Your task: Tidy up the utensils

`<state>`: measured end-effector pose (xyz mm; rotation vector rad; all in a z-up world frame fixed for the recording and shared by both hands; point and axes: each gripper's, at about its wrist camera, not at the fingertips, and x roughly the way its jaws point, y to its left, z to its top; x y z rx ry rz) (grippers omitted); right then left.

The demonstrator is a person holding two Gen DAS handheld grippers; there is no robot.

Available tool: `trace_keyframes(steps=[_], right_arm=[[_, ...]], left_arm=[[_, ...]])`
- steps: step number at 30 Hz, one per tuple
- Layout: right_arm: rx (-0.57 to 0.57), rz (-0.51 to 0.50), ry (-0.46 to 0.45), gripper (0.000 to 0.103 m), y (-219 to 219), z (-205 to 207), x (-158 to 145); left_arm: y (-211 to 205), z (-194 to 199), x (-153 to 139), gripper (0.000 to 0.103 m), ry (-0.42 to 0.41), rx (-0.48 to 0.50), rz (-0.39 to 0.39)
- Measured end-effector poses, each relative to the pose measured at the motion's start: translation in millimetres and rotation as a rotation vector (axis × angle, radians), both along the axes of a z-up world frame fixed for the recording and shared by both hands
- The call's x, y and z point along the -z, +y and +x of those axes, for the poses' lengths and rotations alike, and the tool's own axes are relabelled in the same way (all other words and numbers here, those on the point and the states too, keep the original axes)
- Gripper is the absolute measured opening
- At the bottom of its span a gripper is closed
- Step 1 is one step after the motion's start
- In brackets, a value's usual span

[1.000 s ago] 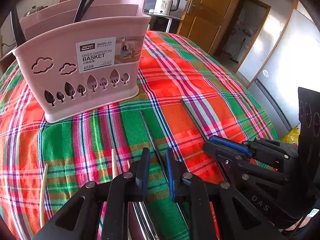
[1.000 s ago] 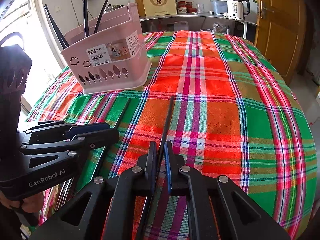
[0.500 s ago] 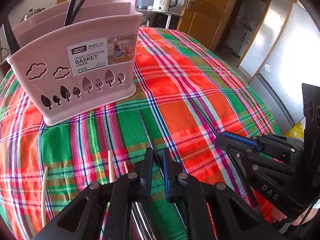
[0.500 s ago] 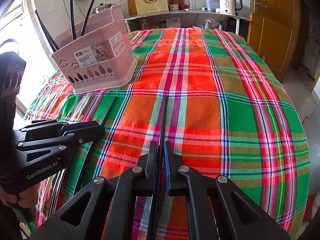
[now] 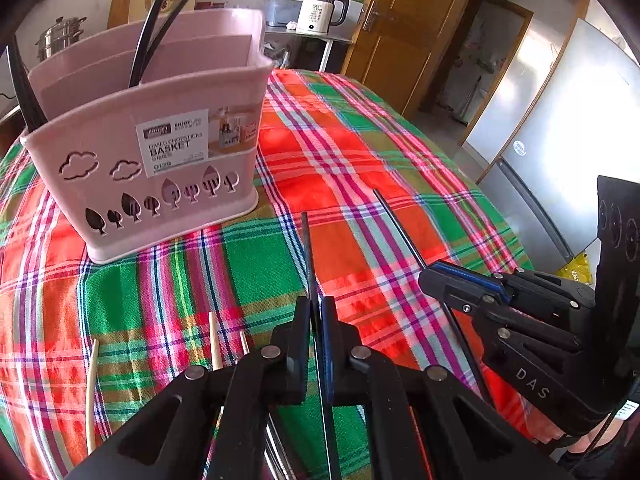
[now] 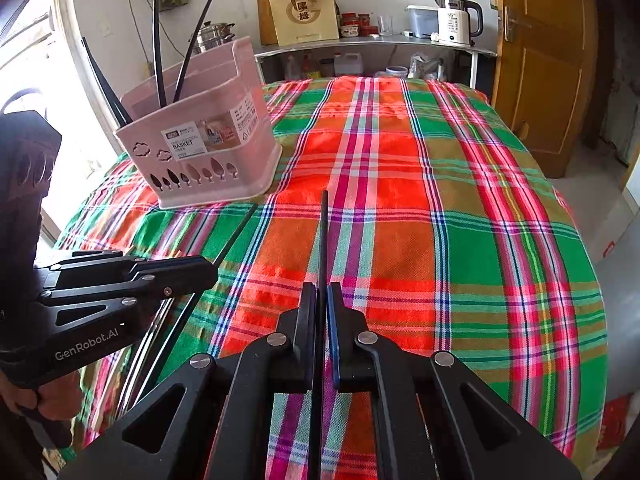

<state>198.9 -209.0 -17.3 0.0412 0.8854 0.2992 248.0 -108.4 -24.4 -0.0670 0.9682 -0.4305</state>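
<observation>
Two black chopsticks, one per gripper. Through the left wrist camera we see the left gripper (image 5: 317, 320) pinching a black chopstick (image 5: 307, 248), its long axis pointing away toward the pink basket (image 5: 160, 160); pale chopsticks (image 5: 214, 340), perhaps bamboo, lie on the plaid tablecloth (image 5: 360, 152). Through the right wrist camera, the right gripper (image 6: 321, 304) clamps another black chopstick (image 6: 323, 236), pointing straight ahead across the cloth.
</observation>
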Motion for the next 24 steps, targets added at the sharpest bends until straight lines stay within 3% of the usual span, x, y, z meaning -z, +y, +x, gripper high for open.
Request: trace_keyframes(steps=[15,24], right_arm=[[0.003,0.067,-0.208,0.005,-8,-33,-81],[-0.003,0.085,-0.275,0.005,-8,-46,-105]], left_arm=[[24,-38,-108,0.004,-0.212,0.009,-0.103],[30,-47,-127,0.004,-0.251,0.003,-0.104]])
